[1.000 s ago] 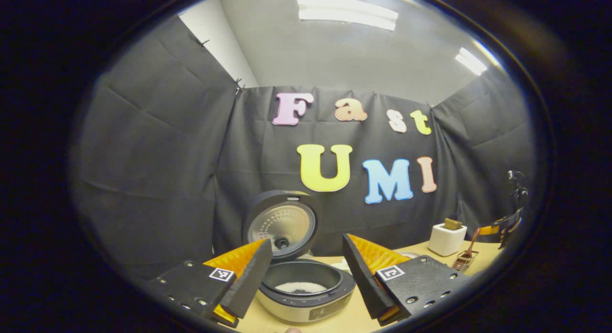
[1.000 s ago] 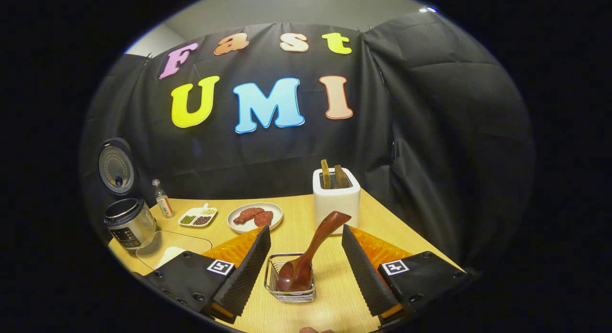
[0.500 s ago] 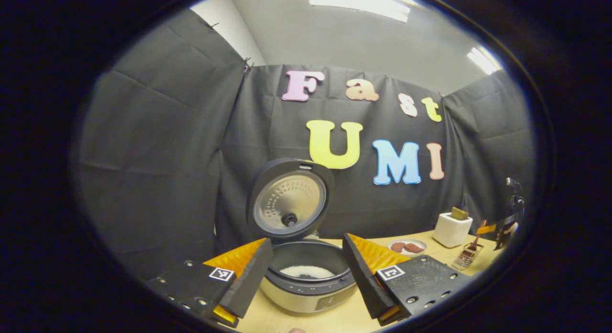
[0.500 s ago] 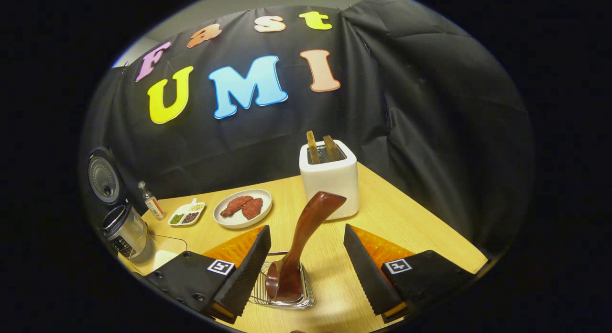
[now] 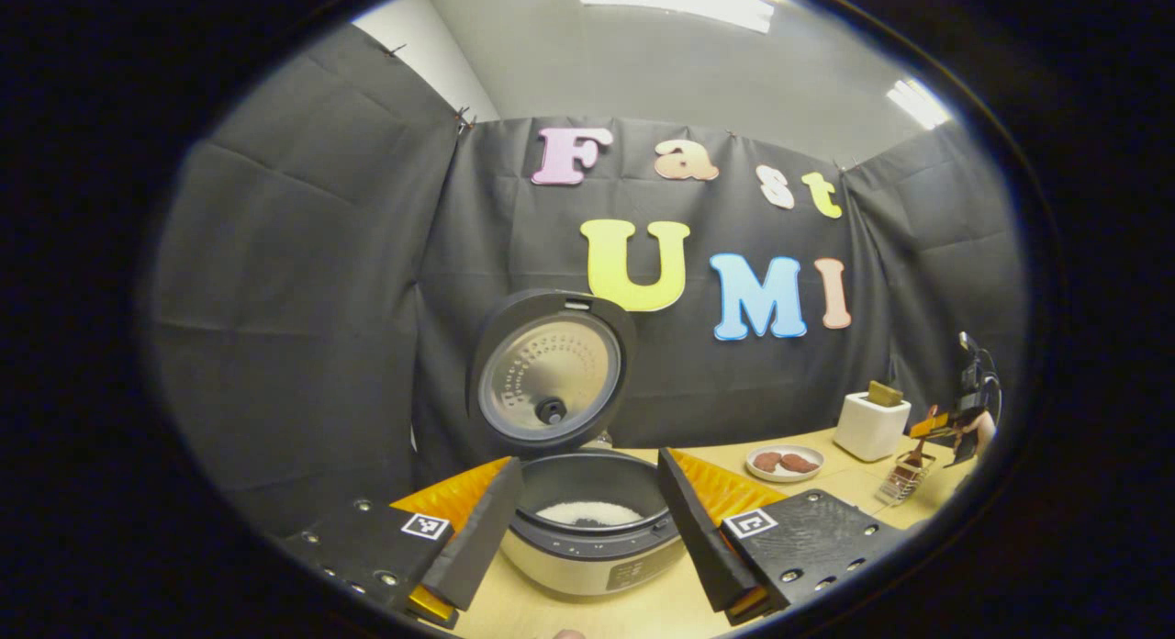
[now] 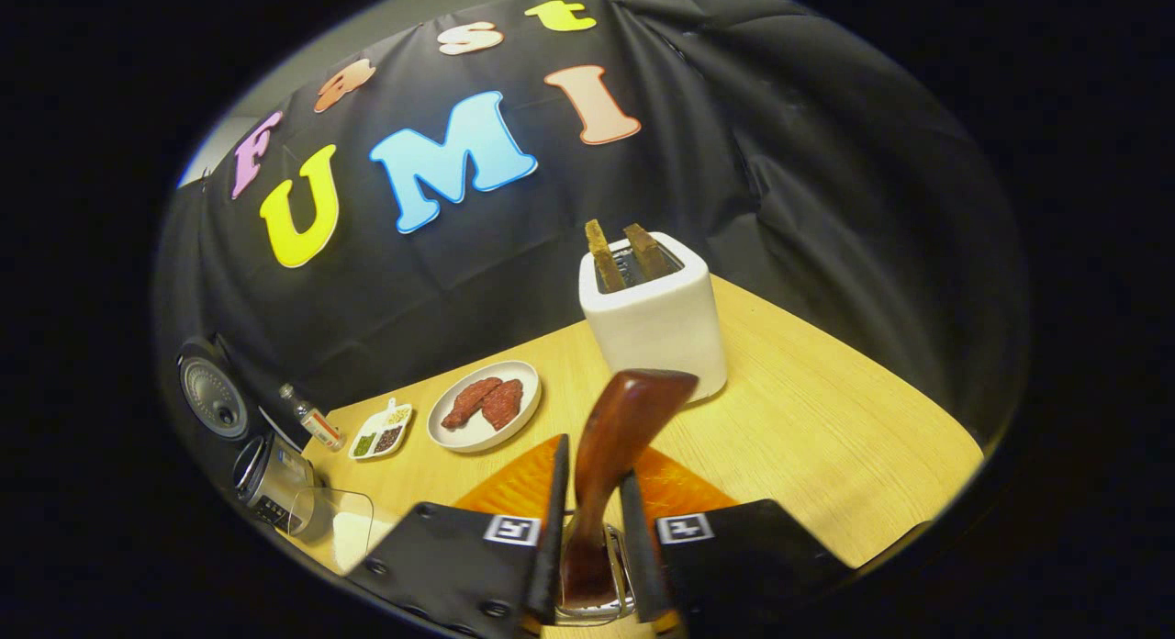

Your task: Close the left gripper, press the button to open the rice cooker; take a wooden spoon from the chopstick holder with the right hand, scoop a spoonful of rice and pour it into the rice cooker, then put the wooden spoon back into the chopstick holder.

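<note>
Closing since the earlier frame, the right gripper (image 6: 592,529) now clamps the spoon (image 6: 617,446) low on its handle, bowl down in the holder (image 6: 595,604). Stiff, light, smooth wood; this low hold looks secure. Left gripper (image 5: 583,520) gapes wide before the open cooker (image 5: 587,538), rice inside.

One toaster (image 6: 654,318), two toast slices (image 6: 624,253), perhaps two meat pieces (image 6: 485,402).

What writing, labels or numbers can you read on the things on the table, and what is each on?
Silver rice cooker, front panel: print too small to read.
Small clear bottle, label: blurred.
Square markers on the left gripper: coded patterns, no words.
Nothing here is readable.
</note>
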`<state>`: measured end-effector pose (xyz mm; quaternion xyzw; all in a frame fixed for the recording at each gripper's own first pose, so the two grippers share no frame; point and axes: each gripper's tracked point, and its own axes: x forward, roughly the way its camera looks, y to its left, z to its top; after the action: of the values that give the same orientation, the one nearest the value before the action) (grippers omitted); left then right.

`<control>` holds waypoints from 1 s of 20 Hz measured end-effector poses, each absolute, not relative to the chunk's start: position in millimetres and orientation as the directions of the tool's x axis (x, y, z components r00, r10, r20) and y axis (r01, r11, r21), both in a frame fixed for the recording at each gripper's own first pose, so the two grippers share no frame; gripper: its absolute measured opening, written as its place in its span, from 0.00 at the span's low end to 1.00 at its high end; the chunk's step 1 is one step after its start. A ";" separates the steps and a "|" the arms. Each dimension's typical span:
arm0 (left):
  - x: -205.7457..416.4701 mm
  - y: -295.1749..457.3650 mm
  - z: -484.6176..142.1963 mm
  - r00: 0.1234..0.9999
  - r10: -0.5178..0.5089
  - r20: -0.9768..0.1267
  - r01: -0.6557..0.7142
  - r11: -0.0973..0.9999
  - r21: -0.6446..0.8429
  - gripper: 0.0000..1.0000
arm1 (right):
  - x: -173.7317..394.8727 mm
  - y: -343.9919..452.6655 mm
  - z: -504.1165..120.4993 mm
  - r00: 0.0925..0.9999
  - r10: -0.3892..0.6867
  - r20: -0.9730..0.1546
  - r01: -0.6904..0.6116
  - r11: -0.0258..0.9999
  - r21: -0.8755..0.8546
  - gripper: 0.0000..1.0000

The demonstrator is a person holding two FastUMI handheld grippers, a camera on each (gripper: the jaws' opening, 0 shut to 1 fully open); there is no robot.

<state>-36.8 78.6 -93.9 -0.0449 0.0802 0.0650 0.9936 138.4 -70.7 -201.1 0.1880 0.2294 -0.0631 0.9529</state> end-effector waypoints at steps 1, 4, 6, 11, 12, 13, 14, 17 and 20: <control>-36.4 78.8 -95.1 0.979 0.124 -0.164 -0.137 0.988 -0.070 0.92 | 131.5 -70.9 -194.3 0.887 -0.031 -0.461 0.213 0.913 0.348 0.27; -35.0 75.2 -100.1 0.978 0.120 -0.168 -0.132 0.989 -0.064 0.92 | 132.5 -67.0 -195.8 0.902 -0.028 -0.430 0.206 0.904 0.374 0.20; -33.5 70.5 -104.9 0.979 0.105 -0.174 -0.119 0.990 -0.076 0.92 | 121.8 -62.4 -187.5 0.908 -0.024 -0.419 0.188 0.916 0.356 0.14; -29.5 59.2 -108.7 0.984 0.067 -0.166 -0.083 0.992 -0.090 0.92 | 103.2 -61.1 -146.8 0.936 -0.064 -0.346 0.175 0.938 0.300 0.14; -29.8 56.7 -110.0 0.985 0.059 -0.162 -0.075 0.993 -0.094 0.92 | 99.0 -60.4 -135.5 0.942 -0.072 -0.329 0.174 0.941 0.291 0.14; -28.5 54.5 -110.8 0.986 0.052 -0.160 -0.069 0.992 -0.103 0.92 | 93.9 -59.6 -124.1 0.947 -0.081 -0.310 0.173 0.944 0.282 0.14; -28.6 51.3 -112.6 0.986 0.040 -0.160 -0.059 0.992 -0.116 0.92 | 89.7 -59.6 -111.8 0.952 -0.091 -0.291 0.174 0.946 0.273 0.14; -26.3 42.9 -117.9 0.988 0.009 -0.156 -0.032 0.989 -0.145 0.92 | 72.5 -57.5 -79.3 0.963 -0.119 -0.241 0.175 0.957 0.230 0.14; -25.8 36.3 -117.8 0.989 -0.016 -0.145 -0.009 0.986 -0.167 0.92 | 56.5 -53.8 -54.9 0.969 -0.142 -0.202 0.181 0.965 0.192 0.14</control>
<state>-25.8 36.3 -117.8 -0.0838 0.0733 -0.0018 0.9938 56.5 -53.8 -54.9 0.1050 0.0935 -0.0817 0.9867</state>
